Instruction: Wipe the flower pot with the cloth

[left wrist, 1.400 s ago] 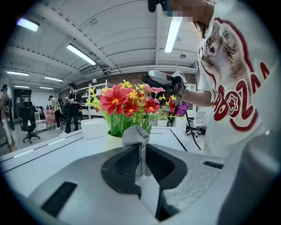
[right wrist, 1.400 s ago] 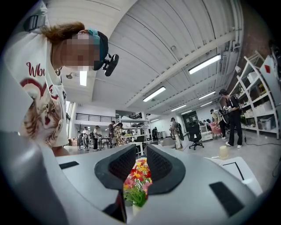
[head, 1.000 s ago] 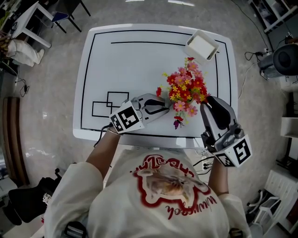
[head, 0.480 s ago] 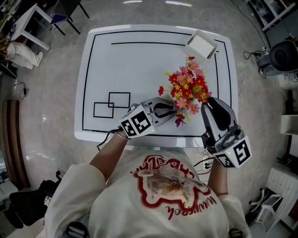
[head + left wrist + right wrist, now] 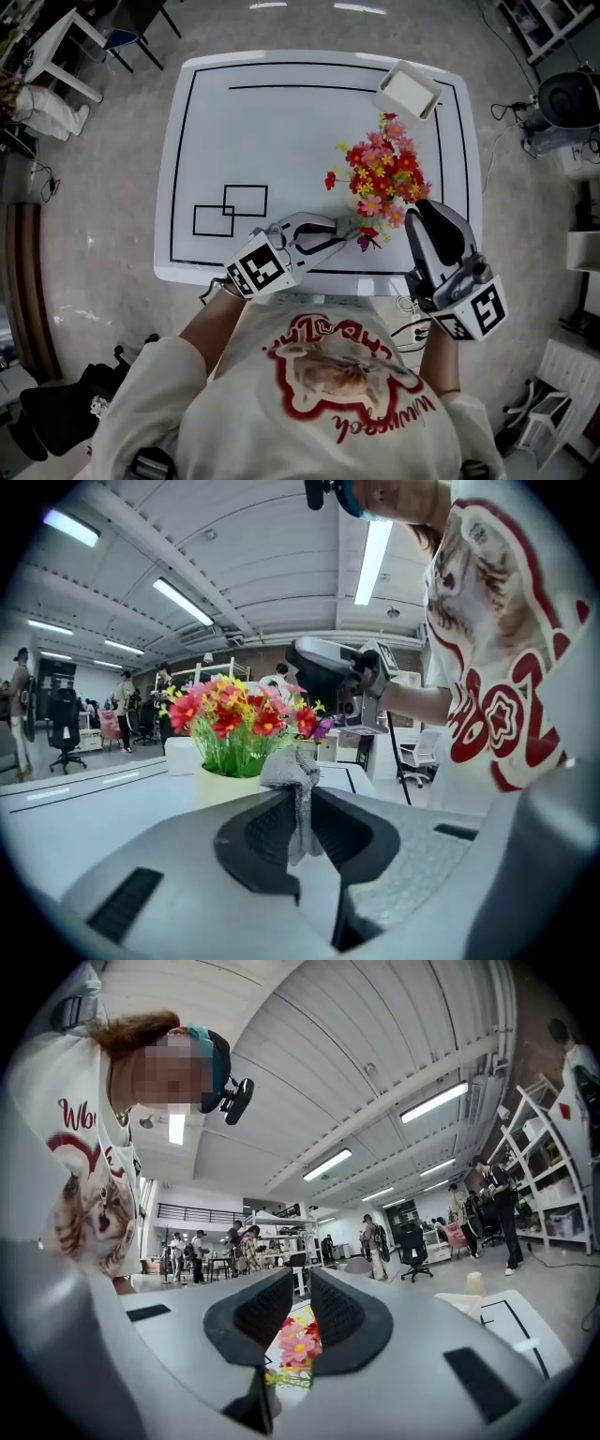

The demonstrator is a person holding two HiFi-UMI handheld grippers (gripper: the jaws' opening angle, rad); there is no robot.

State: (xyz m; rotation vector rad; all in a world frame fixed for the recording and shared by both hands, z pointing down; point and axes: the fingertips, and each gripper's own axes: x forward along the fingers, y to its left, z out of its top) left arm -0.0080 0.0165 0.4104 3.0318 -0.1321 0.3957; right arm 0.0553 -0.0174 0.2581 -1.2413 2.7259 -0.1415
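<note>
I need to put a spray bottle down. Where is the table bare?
The left and middle of the table are bare, from the drawn rectangles to the far edge. The right is crowded: white box at the far corner, flower pot nearer, left gripper with the cloth beside it.

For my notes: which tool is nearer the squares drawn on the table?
Left. The left tool is just right of the squares. The right tool, closing on nothing, is beyond the flowers.
</note>
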